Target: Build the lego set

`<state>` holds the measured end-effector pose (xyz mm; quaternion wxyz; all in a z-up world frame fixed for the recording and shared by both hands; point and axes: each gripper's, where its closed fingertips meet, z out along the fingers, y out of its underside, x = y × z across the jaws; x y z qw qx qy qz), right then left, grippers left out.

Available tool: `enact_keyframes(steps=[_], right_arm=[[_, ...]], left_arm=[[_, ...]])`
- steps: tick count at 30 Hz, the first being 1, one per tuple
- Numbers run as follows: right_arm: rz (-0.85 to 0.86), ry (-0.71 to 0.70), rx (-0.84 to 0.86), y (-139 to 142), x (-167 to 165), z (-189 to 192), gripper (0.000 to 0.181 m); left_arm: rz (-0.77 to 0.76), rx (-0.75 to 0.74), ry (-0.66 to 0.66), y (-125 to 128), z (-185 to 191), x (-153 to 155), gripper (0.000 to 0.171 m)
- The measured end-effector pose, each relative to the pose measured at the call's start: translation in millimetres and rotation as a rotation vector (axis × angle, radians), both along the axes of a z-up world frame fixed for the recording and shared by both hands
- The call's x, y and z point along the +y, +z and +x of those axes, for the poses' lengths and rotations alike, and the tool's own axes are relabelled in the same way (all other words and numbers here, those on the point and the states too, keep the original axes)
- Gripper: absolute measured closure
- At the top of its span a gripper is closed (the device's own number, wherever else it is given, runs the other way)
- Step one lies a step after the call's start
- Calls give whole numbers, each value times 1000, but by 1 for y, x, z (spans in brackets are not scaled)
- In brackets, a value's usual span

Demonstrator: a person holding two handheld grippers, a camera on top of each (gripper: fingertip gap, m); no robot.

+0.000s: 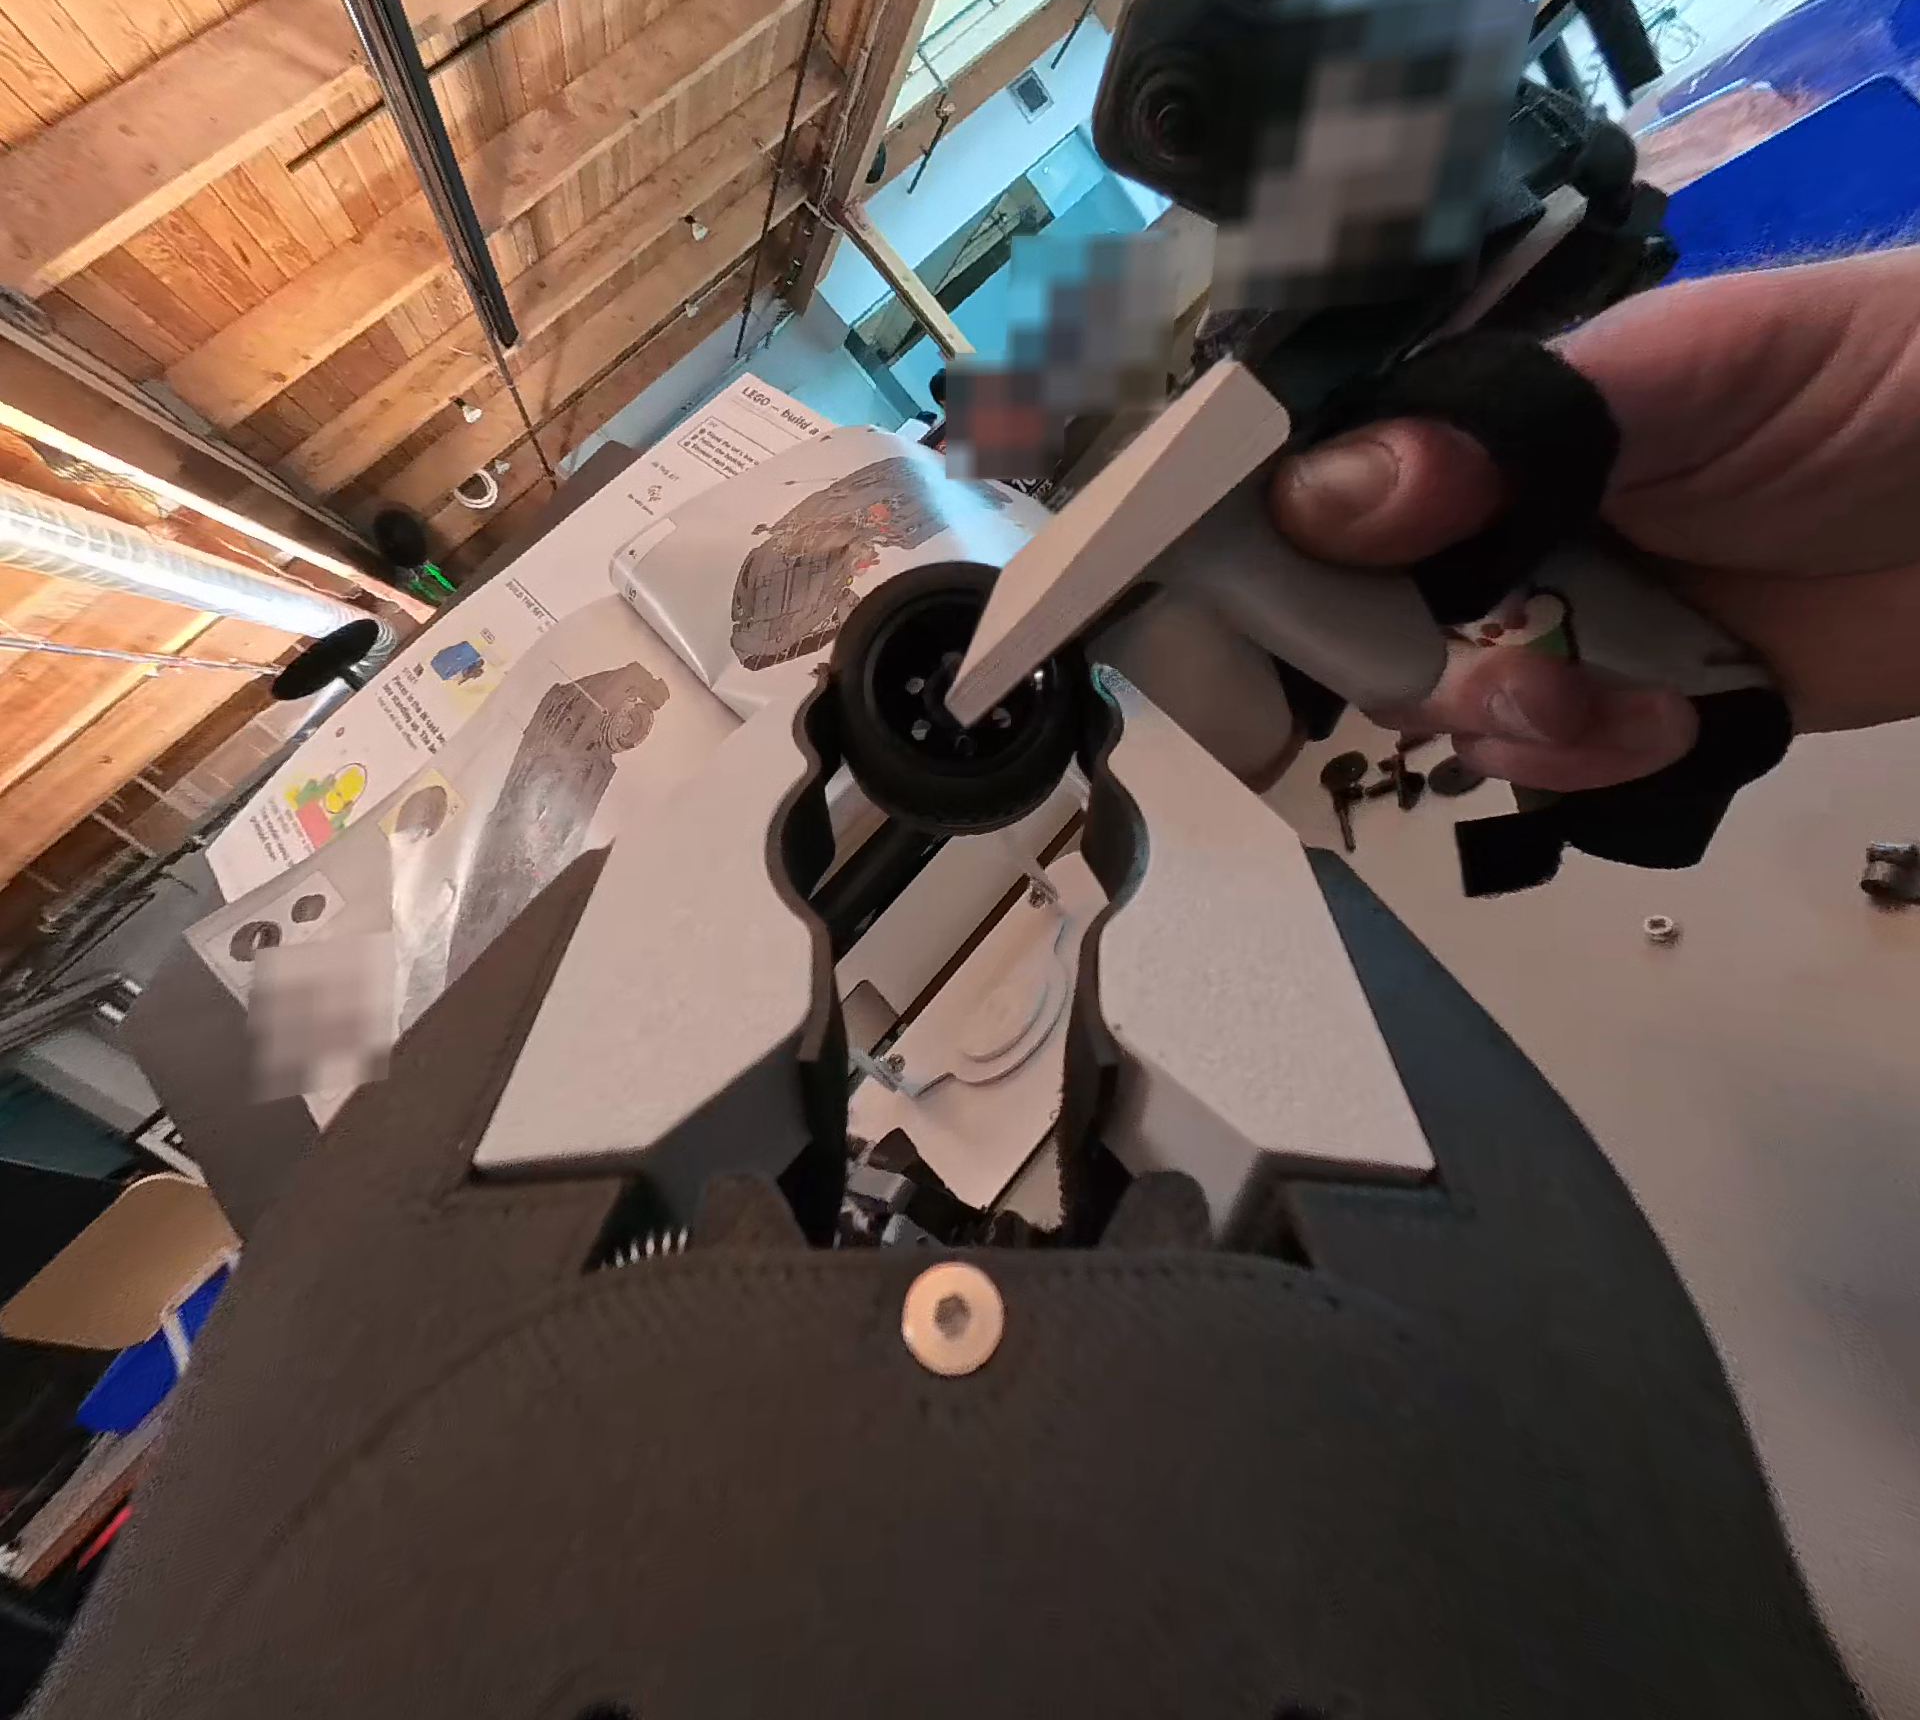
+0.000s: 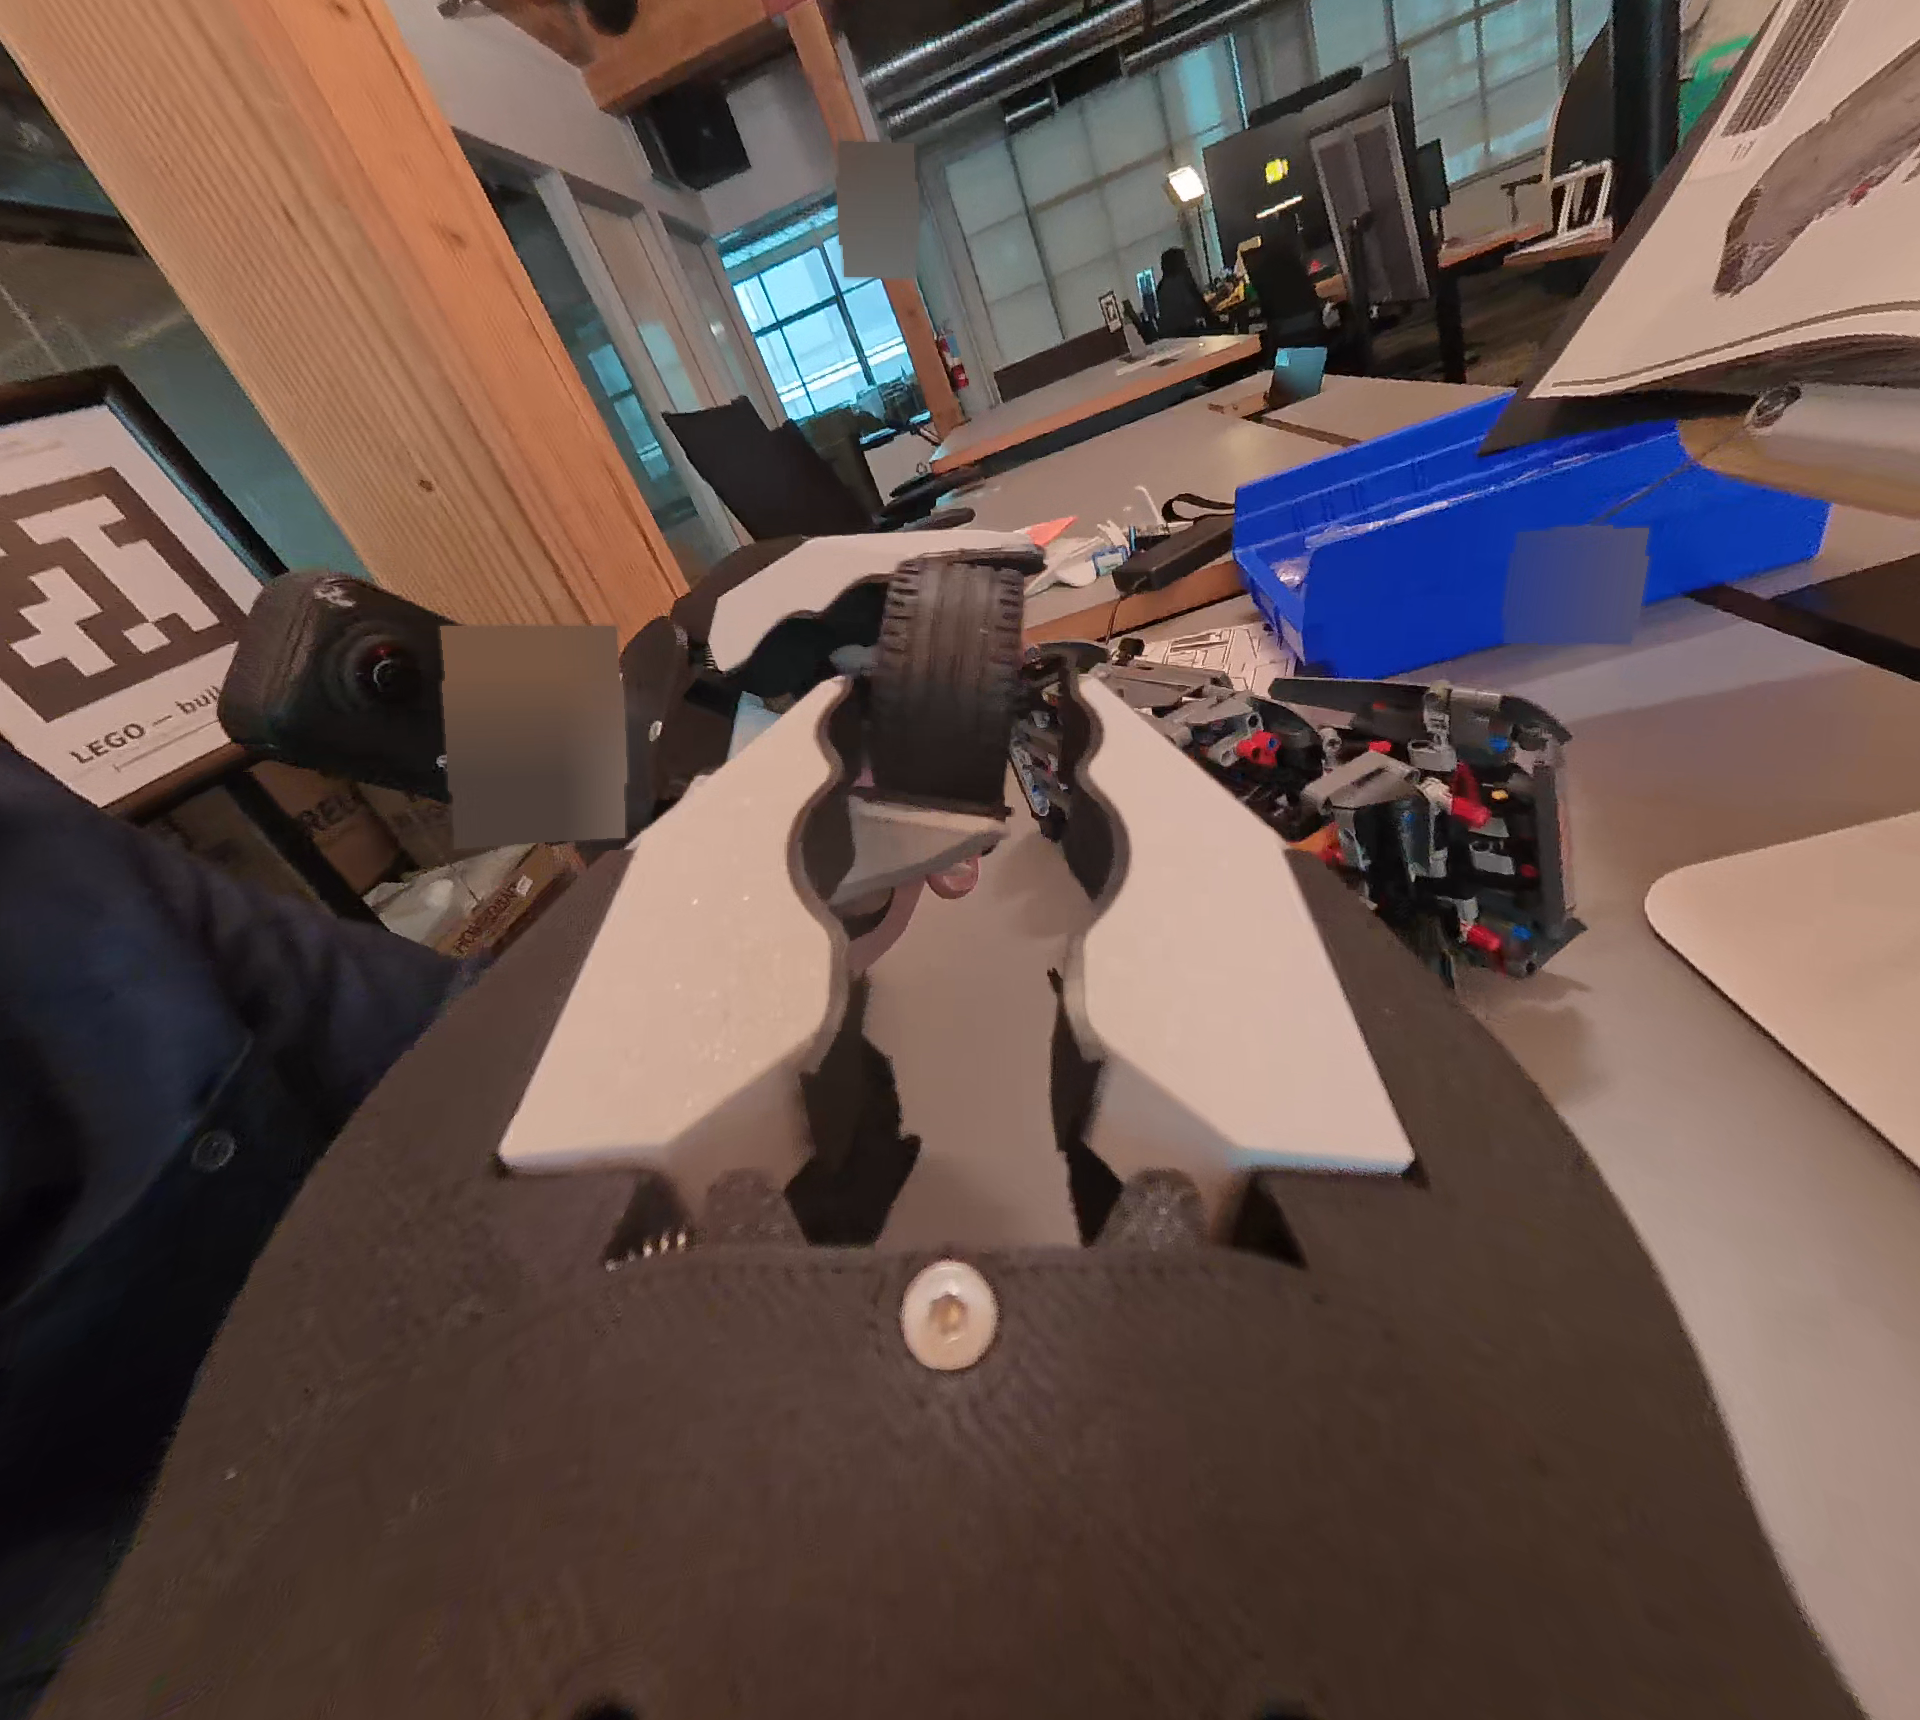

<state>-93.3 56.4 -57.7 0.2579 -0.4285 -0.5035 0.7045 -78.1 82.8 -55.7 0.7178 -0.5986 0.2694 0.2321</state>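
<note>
So right now my left gripper (image 1: 951, 735) has its jaws clamped on the small black rubber Lego wheel with the spoked hub (image 1: 951, 714), held up off the table with the hub facing the other tool. My right gripper (image 2: 951, 735) comes in from the side, and in the left wrist view one of its grey wedge fingertips (image 1: 1091, 584) is poking right at the centre of the hub. From its own camera the right jaws stand apart around the tyre tread (image 2: 951, 673) rather than squeezing it; whether the pads touch the rubber I can't tell.

The half-built dark grey Technic car body with red and blue pins (image 2: 1382, 797) sits on the grey table (image 2: 1714, 756) just beyond, with the blue plastic parts bin (image 2: 1455, 548) behind it and the open instruction booklet (image 1: 821, 569) propped nearby.

My guess is I'm seating or lining up the hub. Tip to self: keep the left grip firm, push straight along the axle hole, no sideways wobble, or the wheel will twist out of the jaws.
</note>
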Motion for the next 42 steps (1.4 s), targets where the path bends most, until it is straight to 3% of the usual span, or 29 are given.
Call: enact_keyframes(steps=[20, 37, 42], right_arm=[[51, -68, -24, -7, 4, -4, 156], [-27, -10, -4, -6, 16, 5, 161], [-57, 6, 25, -3, 22, 10, 161]], left_arm=[[-29, 63, 91, -6, -7, 3, 129], [-69, 12, 6, -14, -12, 5, 127], [-92, -125, -93, -12, -12, 1, 122]])
